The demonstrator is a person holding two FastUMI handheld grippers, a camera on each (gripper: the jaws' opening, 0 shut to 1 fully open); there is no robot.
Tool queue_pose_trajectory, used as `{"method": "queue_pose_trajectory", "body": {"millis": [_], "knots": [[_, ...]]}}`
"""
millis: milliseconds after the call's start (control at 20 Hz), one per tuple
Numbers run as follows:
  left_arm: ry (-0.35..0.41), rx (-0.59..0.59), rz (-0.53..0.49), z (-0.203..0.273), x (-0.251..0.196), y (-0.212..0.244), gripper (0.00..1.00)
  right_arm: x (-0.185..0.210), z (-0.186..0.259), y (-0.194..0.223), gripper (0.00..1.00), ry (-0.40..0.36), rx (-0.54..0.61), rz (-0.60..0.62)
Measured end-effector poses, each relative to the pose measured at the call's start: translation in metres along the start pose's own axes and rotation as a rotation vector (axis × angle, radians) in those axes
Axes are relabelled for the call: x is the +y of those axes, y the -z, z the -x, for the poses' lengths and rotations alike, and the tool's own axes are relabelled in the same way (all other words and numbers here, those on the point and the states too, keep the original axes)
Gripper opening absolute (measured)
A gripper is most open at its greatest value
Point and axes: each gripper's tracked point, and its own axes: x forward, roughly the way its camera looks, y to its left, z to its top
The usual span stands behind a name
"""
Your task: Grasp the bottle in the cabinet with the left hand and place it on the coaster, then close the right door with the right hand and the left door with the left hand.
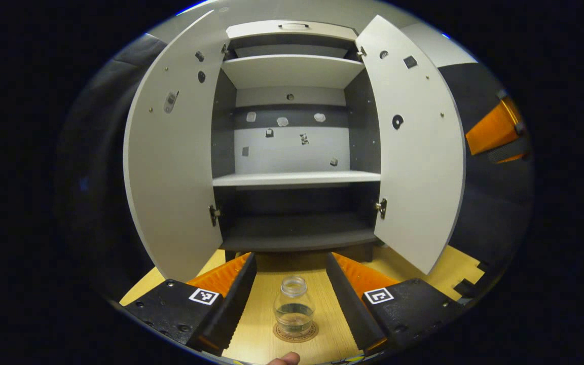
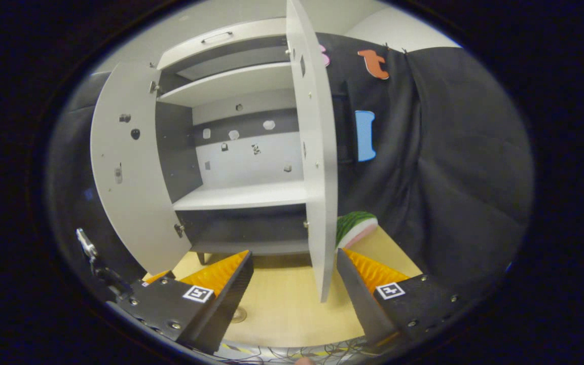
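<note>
In the left gripper view a small clear glass bottle (image 1: 294, 305), without a cap, stands upright on a round brown coaster (image 1: 295, 332) on the wooden table. My left gripper (image 1: 292, 257) is open, its fingers on either side of the bottle and not touching it. The grey cabinet (image 1: 297, 177) stands behind with its left door (image 1: 175, 162) and right door (image 1: 418, 152) both swung wide. In the right gripper view the right door (image 2: 317, 177) is seen edge-on, and its lower corner hangs between the fingers of my open right gripper (image 2: 294, 253). The left door (image 2: 130, 177) stands open farther left.
The cabinet shelves (image 1: 297, 178) hold nothing. A green and pink, watermelon-like object (image 2: 355, 228) lies on the table (image 2: 282, 304) behind the right door. An orange part of the other gripper (image 1: 495, 129) shows at the right. Cables (image 2: 292, 352) lie along the table's front edge.
</note>
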Motion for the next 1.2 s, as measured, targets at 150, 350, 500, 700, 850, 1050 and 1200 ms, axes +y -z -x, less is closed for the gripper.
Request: {"method": "queue_pose_trajectory", "body": {"millis": [150, 350, 500, 700, 850, 1050, 1200], "knots": [[-0.026, -0.020, 0.018, 0.001, 0.011, -0.036, 0.89, -0.022, -0.004, -0.033, 1.00, 0.008, -0.063, -0.022], [-0.085, -0.060, 0.013, 0.006, 0.035, -0.072, 0.89, -0.054, -0.013, -0.066, 1.00, 0.019, -0.125, -0.023], [-0.132, -0.061, 0.000, 0.014, 0.052, -0.080, 0.88, -0.075, -0.025, -0.078, 1.00, 0.024, -0.141, -0.035], [-0.162, -0.046, -0.011, 0.017, 0.059, -0.079, 0.89, -0.084, -0.046, -0.087, 1.00, -0.008, -0.142, -0.038], [-0.170, -0.032, -0.016, 0.017, 0.059, -0.078, 0.89, -0.078, -0.053, -0.090, 1.00, -0.041, -0.139, -0.021], [-0.173, -0.041, -0.024, 0.018, 0.061, -0.082, 0.89, -0.073, -0.057, -0.092, 0.98, -0.051, -0.138, -0.012], [-0.176, -0.039, -0.021, 0.017, 0.065, -0.082, 0.89, -0.065, -0.058, -0.092, 0.98, -0.076, -0.138, 0.002]]}}
